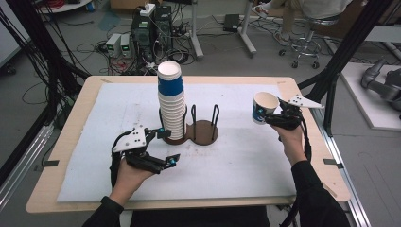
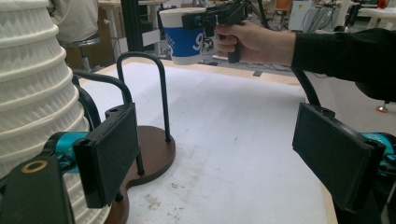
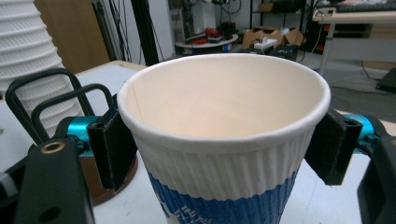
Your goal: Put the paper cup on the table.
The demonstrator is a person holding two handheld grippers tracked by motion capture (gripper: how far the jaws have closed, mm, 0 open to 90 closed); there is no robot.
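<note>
- On the right side of the table point(image 1: 75, 142), at about 3 o'clock from the brown stand point(image 1: 201, 132), the right gripper point(image 1: 272, 115) holds one paper cup point(image 1: 263, 107) up in the air.
- Its two black pads point(image 3: 112, 147) press on both sides of the cup, just under the rim, so these tongs are closed on the cup.
- That cup is white at the top and blue lower down, and its open mouth faces up with a small tilt.
- From the right gripper view you look right down into the cup point(image 3: 224, 140), and it looks bare inside.
- Over at about 7 o'clock from the stand, the left gripper point(image 1: 165, 149) sits low above the white mat point(image 1: 236, 161).
- Its jaws stand wide apart and nothing is between them.
- One of its pads point(image 2: 109, 151) is just beside the foot of the tall stack of cups point(image 1: 171, 101), but I cannot tell if it touches.
- That tall stack stands upright on the left half of the stand, at about 9 o'clock from the stand's middle.
- Its top cup is blue and white, like the one in the air.
- Black wire loops point(image 1: 215, 116) rise from the stand's right half, which has no cup on it.
- From the left gripper view, the held cup point(image 2: 184, 35) shows far off at about 12 o'clock, with the person's right hand point(image 2: 247, 42) behind it.
- The held cup is well apart from the stack.
</note>
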